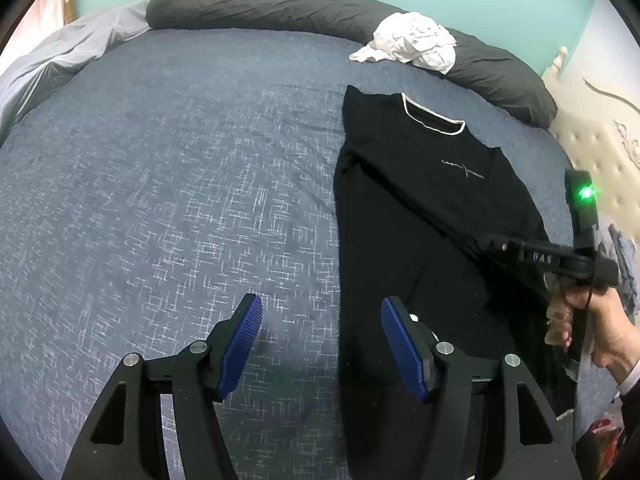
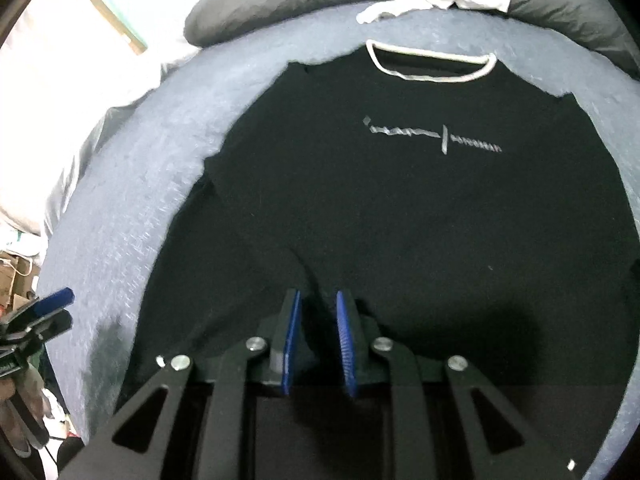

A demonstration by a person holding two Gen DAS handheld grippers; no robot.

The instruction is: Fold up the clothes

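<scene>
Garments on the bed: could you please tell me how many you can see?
2: a black T-shirt spread flat on the blue bedspread, and a crumpled white garment against the dark pillow beyond it. Others may lie out of view.

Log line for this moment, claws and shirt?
left claw: open, over blue bedspread | right claw: narrowly open on black white-collared T-shirt | fold: started

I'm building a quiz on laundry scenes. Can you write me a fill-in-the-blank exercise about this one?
1. The black T-shirt has a collar trimmed in ____.
2. The left tongs are ____, gripping nothing.
3. The crumpled white garment lies against the dark ____ at the far end of the bed.
4. The bedspread under the shirt is ____ in colour.

Missing words: white; open; pillow; blue
</scene>
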